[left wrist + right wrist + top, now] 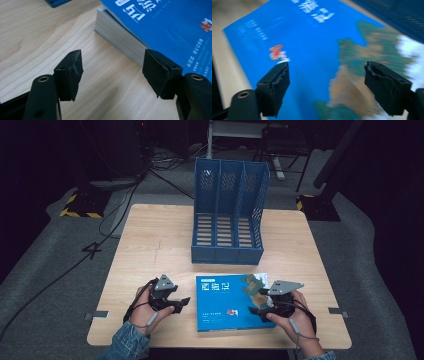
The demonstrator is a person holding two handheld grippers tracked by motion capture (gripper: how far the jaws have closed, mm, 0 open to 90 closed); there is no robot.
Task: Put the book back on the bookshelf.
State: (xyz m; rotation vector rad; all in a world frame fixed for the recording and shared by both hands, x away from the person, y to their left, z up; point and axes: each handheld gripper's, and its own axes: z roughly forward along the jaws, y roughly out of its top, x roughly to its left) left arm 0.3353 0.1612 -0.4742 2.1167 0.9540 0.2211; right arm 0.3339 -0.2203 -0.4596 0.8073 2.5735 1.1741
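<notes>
A blue book (232, 301) lies flat near the front edge of a wooden table (150, 245), its cover up and its page edges facing the left gripper (181, 304). That gripper sits just beside the book's left side with its jaws spread wide and nothing between them — bare wood shows in the gap in the left gripper view. The right gripper (256, 310) hangs over the book's right portion, jaws apart and clamping nothing, the cover visible between them. Behind the book stands a blue three-slot file rack (227, 215), close to its far edge — open tabletop lies to either side.
</notes>
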